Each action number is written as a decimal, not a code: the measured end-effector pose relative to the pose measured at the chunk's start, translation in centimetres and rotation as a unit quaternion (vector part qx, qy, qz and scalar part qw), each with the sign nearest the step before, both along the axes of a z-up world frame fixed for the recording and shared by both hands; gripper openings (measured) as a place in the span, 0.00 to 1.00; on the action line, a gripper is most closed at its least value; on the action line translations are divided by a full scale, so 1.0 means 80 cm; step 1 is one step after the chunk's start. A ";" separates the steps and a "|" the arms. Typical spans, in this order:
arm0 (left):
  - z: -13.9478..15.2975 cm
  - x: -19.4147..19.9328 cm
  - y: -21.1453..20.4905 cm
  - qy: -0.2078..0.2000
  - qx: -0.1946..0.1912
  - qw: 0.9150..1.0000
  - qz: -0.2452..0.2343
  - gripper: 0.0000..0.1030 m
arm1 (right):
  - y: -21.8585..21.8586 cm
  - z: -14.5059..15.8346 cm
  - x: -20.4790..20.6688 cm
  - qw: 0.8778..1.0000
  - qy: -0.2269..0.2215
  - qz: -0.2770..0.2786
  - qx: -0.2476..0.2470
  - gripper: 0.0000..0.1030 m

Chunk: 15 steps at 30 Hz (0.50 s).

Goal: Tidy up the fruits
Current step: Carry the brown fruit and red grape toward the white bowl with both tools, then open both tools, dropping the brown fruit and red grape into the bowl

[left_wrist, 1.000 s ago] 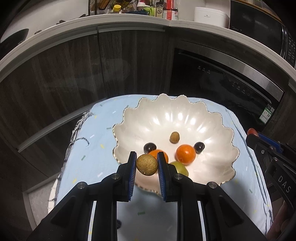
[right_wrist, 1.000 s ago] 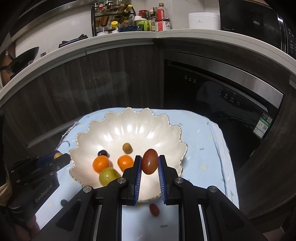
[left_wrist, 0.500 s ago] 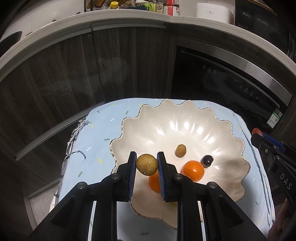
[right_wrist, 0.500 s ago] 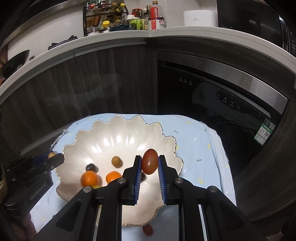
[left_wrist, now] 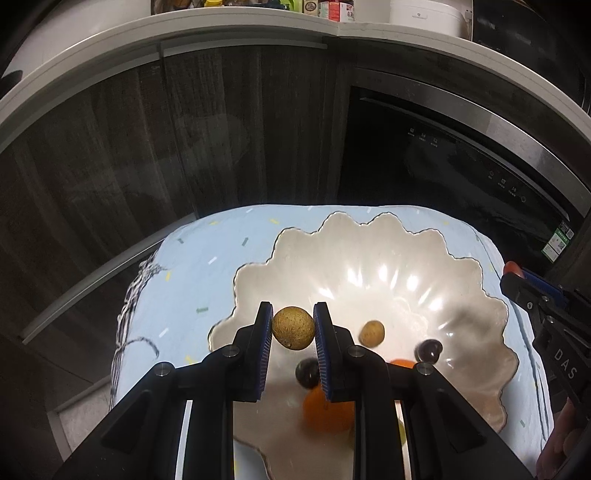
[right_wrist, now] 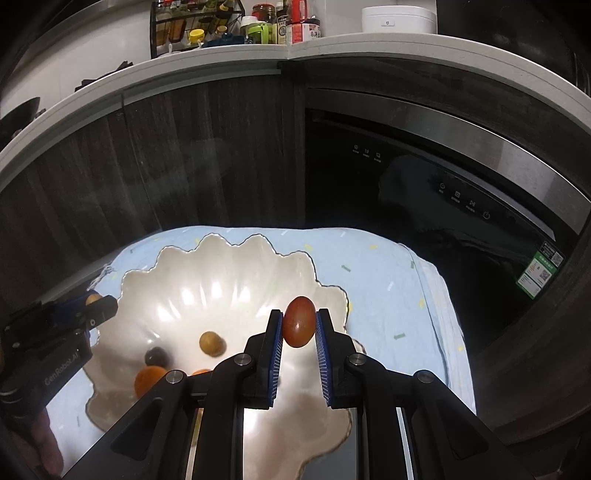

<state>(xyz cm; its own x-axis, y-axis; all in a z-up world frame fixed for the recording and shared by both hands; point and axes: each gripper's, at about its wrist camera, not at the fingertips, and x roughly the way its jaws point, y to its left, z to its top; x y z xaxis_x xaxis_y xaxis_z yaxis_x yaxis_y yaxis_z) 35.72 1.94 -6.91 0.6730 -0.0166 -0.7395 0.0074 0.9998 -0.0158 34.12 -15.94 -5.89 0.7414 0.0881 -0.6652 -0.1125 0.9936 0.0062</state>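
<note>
Your left gripper [left_wrist: 293, 327] is clamped on a tan, rough-skinned fruit [left_wrist: 293, 327], pinched between the two blue pads; it hangs over the near-left part of the bowl [left_wrist: 369, 240], not touching it; your right gripper [right_wrist: 298, 327] is clamped on a reddish-brown, egg-shaped fruit [right_wrist: 298, 322], which stands upright between the pads over the bowl's right rim.

The bowl is white with a scalloped edge; it sits on a pale blue cloth [left_wrist: 207, 266] flecked with small coloured dashes; the cloth's left edge shows dark stitching.

Inside the bowl, from your left camera: a small tan fruit [left_wrist: 372, 333] lies just right of your right pad; a dark grape [left_wrist: 428, 350] sits farther right; a second dark grape [left_wrist: 306, 373] shows in the gap between your fingers, nearer you; an orange [left_wrist: 327, 410] lies nearest, partly hidden by the right finger; another orange [left_wrist: 402, 363] peeks over that finger's arm.

From your right camera the same pile lies left of your fingers, in the bowl's near-left; the other gripper enters from the left edge, its tan fruit just showing at its tip; each gripper sits at the bowl's opposite side, well apart.

Beyond the cloth stand dark wood cabinets [right_wrist: 184, 155] and a black appliance [right_wrist: 424, 177] under a white counter [right_wrist: 295, 48]; bottles [right_wrist: 280, 26] and a white pot [right_wrist: 397, 20] stand on it.
</note>
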 end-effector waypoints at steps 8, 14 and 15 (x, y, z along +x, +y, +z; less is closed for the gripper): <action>-0.010 0.020 0.000 0.012 -0.002 1.000 -0.005 0.22 | 0.000 -0.010 0.019 1.000 0.013 -0.004 0.000 0.19; -0.022 0.032 0.000 0.030 -0.005 0.999 -0.010 0.22 | 0.003 -0.018 0.030 1.000 0.026 -0.001 -0.003 0.19; -0.025 0.034 0.000 0.034 -0.005 0.999 -0.010 0.22 | 0.003 -0.021 0.033 1.000 0.031 -0.002 -0.004 0.19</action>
<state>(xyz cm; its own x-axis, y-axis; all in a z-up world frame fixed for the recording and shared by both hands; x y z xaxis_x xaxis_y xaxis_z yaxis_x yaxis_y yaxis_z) 38.41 1.97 -8.92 0.6202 -0.0379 -0.7835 0.0266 0.9993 -0.0273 36.73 -15.70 -7.59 0.6995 0.0804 -0.7101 -0.1086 0.9941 0.0055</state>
